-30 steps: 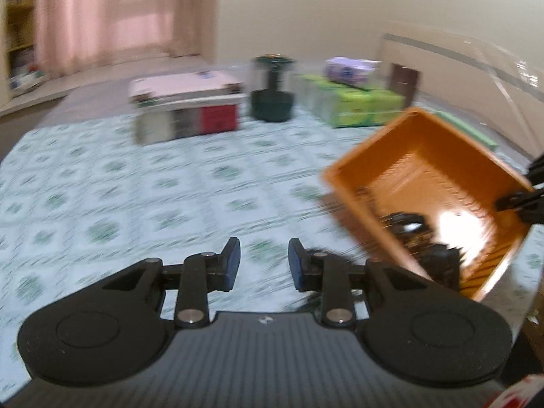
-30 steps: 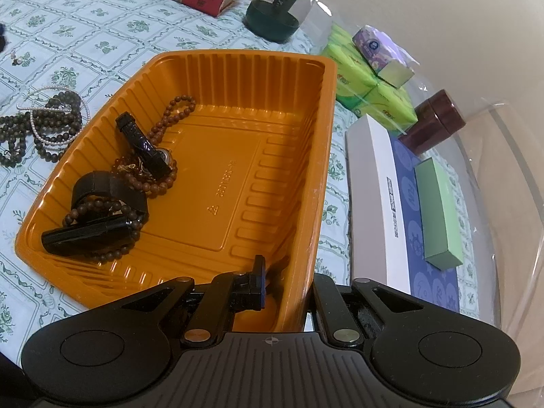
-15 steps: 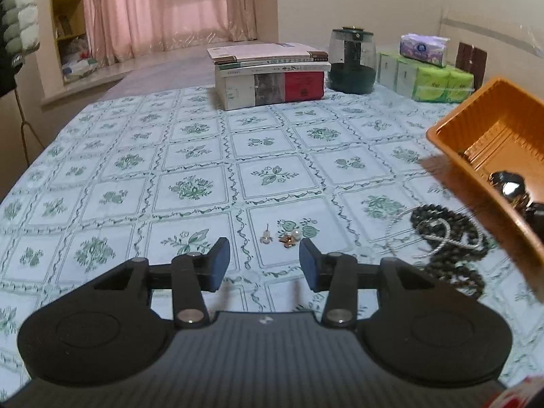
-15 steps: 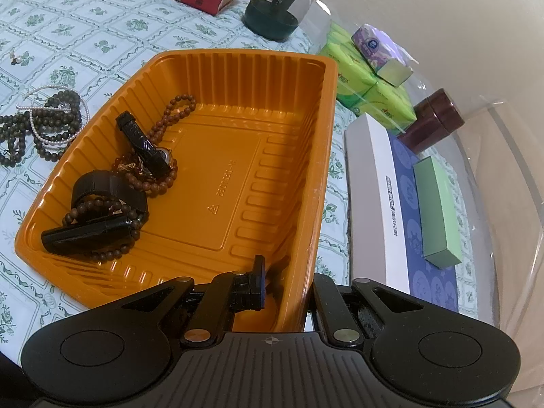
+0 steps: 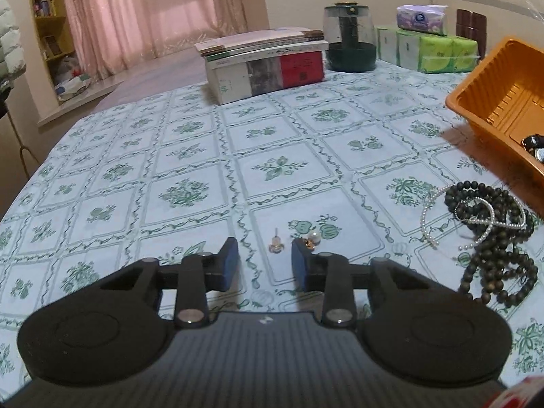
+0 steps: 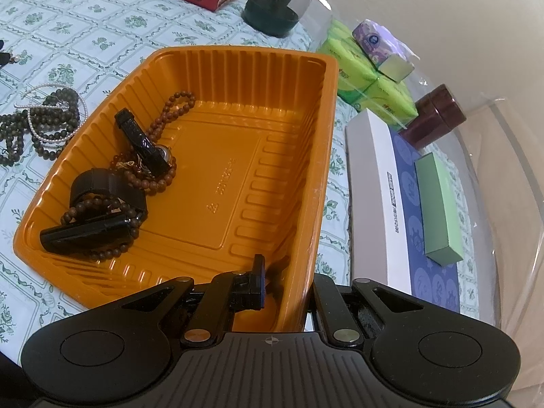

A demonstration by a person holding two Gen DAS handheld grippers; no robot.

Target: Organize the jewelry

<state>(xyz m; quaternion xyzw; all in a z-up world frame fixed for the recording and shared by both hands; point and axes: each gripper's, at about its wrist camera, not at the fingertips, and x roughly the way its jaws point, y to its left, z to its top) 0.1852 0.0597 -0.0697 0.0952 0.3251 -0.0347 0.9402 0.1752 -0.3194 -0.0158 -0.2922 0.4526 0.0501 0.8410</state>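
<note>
Two small earrings lie on the floral tablecloth: a gold stud [image 5: 276,243] and a pearl one [image 5: 313,238]. My left gripper [image 5: 264,251] hovers low just before them. Its jaws are closing, the stud sits in the gap ahead, and no pad touches it. A dark bead necklace [image 5: 493,238] tangled with a pearl strand [image 5: 476,210] lies to the right. My right gripper [image 6: 289,278] is shut on the near wall of the orange tray [image 6: 238,51], which holds black watches [image 6: 146,142] and brown bead bracelets [image 6: 163,119].
A stack of books [image 5: 265,64], a dark green glass jar [image 5: 350,44] and green tissue packs [image 5: 438,51] line the table's far side. A white-and-blue box [image 6: 384,204] with a green box [image 6: 438,210] lies right of the tray.
The left gripper swung away from the tray, leftward and down, and now faces the earrings up close. Its jaws widened, then narrowed. The right gripper and tray stayed still.
</note>
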